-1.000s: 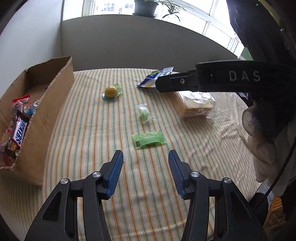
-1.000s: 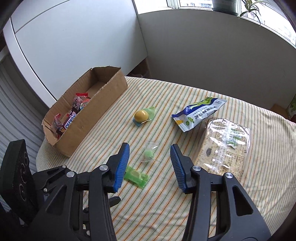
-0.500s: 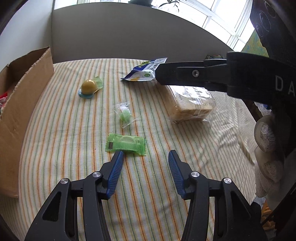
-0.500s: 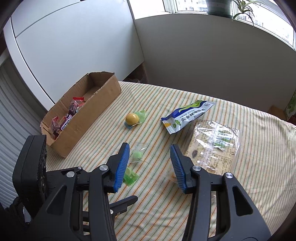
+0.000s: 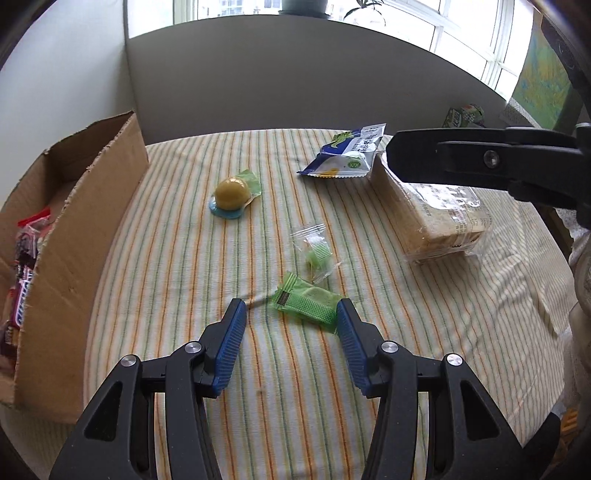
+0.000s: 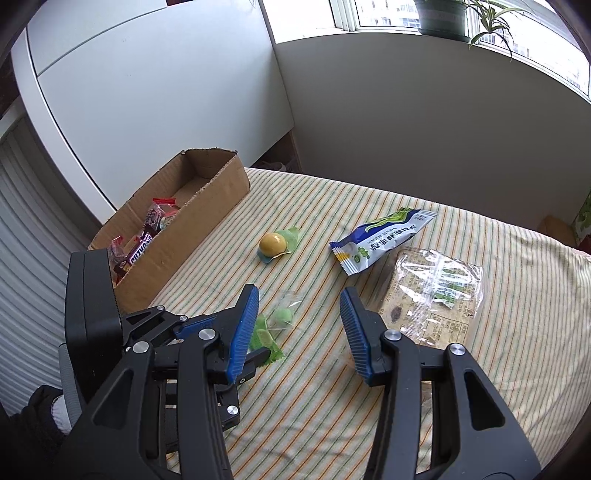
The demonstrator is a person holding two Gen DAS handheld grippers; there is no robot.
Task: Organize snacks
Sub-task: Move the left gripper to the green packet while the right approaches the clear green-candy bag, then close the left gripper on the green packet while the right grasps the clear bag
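A green wrapped snack [image 5: 308, 301] lies on the striped cloth just ahead of my left gripper [image 5: 290, 312], whose blue pads stand open with the packet's near end close to the right pad. From the right wrist the same green packet [image 6: 264, 338] shows partly behind my right gripper's left finger. My right gripper [image 6: 299, 299] hangs open above the cloth, holding nothing. Beyond lie a clear bag with a green sweet [image 5: 314, 251], a yellow ball snack on a blue base [image 5: 231, 194], a blue and white packet [image 5: 343, 157] and a clear-wrapped cracker block [image 5: 439, 218].
A cardboard box [image 5: 74, 236] with several wrapped bars stands along the left of the table; in the right wrist view the box [image 6: 207, 218] sits at the far left. A low grey wall and windows with a potted plant [image 6: 443, 14] rise behind the table.
My left gripper has moved forward and down toward the green packet, which now sits at its fingertips. The right gripper has stayed nearly in place.
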